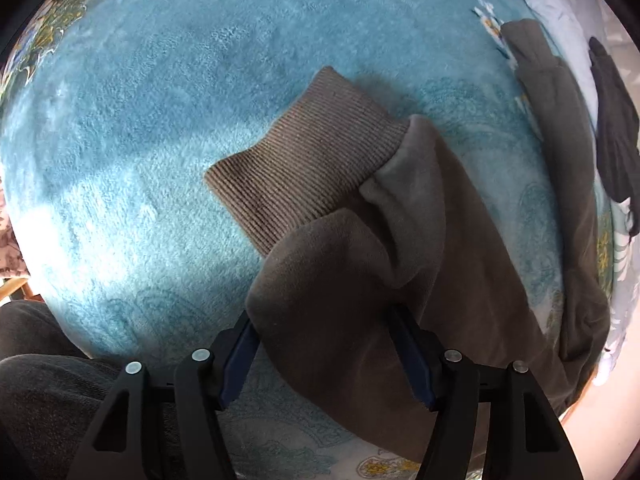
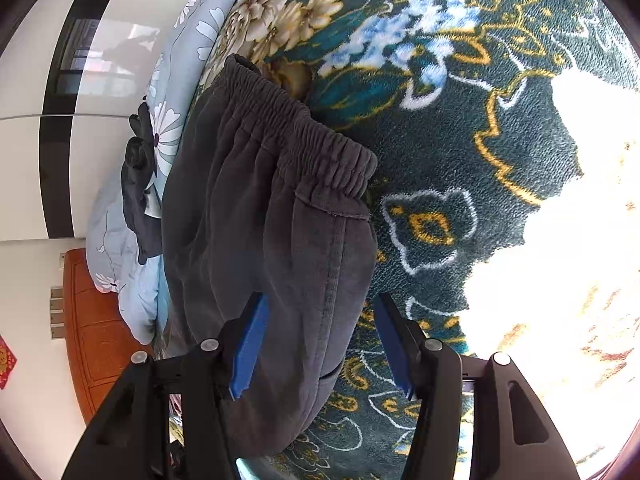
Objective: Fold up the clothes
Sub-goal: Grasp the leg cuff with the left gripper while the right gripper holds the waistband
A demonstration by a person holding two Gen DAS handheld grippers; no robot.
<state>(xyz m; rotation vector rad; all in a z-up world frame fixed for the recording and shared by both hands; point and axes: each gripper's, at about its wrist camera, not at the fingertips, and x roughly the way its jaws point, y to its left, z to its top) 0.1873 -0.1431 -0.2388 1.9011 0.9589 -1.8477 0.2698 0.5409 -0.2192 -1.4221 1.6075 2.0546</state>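
Trousers lie spread along the bed, on a teal plush blanket, with a gripper at each end, a placing that suits lifting both ends at once to bring one over the other; whether this is a fold being started or a laid garment being squared up, the scene would fit either. The left gripper has its jaws apart, straddling a bunched ridge of leg cloth just behind the ribbed cuff; the cloth sits between the blue pads but they look not yet pressed on it, though the fabric hides the tips. The right gripper also stands with jaws apart, over the side seam below the elastic waistband. Only the left view shows the cuff and the second leg running off toward the far edge; only the right view shows the waistband, the pocket edge, the blanket's dark floral border, a pale flowered quilt with a dark garment on it, and a glossy wardrobe beyond the bed.
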